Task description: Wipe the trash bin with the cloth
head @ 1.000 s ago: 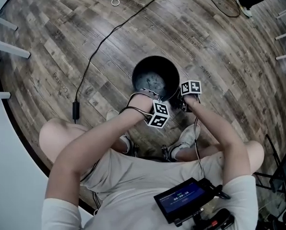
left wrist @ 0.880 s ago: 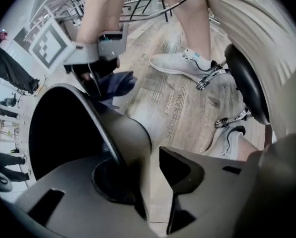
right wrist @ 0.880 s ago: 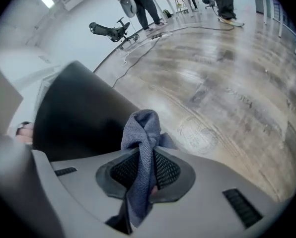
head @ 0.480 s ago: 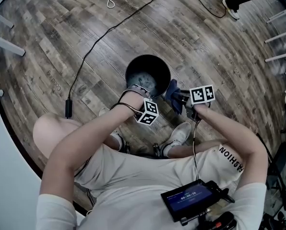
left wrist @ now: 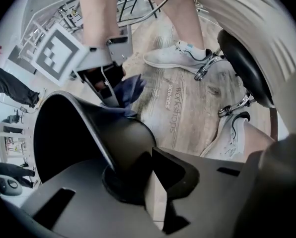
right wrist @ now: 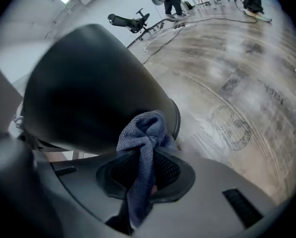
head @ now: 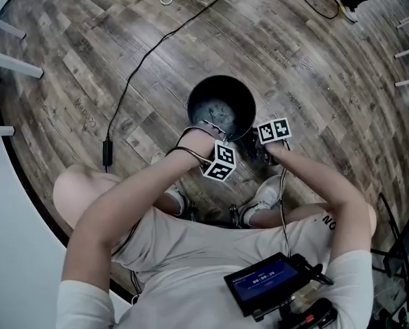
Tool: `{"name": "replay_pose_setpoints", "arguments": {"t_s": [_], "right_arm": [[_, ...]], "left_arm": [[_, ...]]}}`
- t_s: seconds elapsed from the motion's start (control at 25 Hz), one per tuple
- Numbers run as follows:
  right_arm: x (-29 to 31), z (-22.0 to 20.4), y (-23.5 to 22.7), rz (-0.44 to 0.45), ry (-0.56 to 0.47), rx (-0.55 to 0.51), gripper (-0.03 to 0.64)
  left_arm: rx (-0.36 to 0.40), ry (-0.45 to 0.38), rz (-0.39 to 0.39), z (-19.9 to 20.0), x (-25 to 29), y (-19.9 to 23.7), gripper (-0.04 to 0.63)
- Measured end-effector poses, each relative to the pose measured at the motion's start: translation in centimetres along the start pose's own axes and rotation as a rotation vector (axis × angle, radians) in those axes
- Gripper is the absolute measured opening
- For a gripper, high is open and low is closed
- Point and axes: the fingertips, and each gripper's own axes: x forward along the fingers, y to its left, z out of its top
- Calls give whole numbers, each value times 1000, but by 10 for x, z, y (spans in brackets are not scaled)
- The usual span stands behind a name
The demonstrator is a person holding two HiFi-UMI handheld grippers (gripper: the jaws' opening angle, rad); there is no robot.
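Closing on the thin rim of the round black plastic trash bin (left wrist: 88,133) with the left gripper (left wrist: 147,180), wall already pinched between the pads. Clenched on the bunched blue microfibre cloth (right wrist: 145,133) with the right gripper (right wrist: 143,180), its loose fold pressed against the bin's outer wall. Stands on the grey-brown wood plank floor (head: 294,60), just ahead of the person's feet. Best to firm up the rim hold before rubbing. Keep the cloth pressed onto the curve, stroke in overlapping bands, and turn the bin by its rim to reach unwiped sides.
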Motion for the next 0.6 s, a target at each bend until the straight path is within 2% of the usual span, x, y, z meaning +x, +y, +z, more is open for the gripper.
{"name": "replay_pose_setpoints", "arguments": {"t_s": [0.12,0.24,0.32,0.4,0.52,0.6], "right_arm": [[40,-19,-27,-31,33,63,61],[71,-29,-47,-81,32,58,61],[77,-31,-51,-96,13,62,61],[77,-40,-56,-124,37,90,61],[61,-41,-73,-218,73,132,61],[37,-17,-71,-240,23,134,61]], "left_arm": [[-14,-7,2,1,-1,2,49],[-34,-12,2,1,0,3,49],[-45,-13,-5,1,0,1,49],[-38,-18,-19,3,2,-5,49],[-46,-31,-32,6,8,-5,57],[-84,-34,-40,4,6,-1,139]]}}
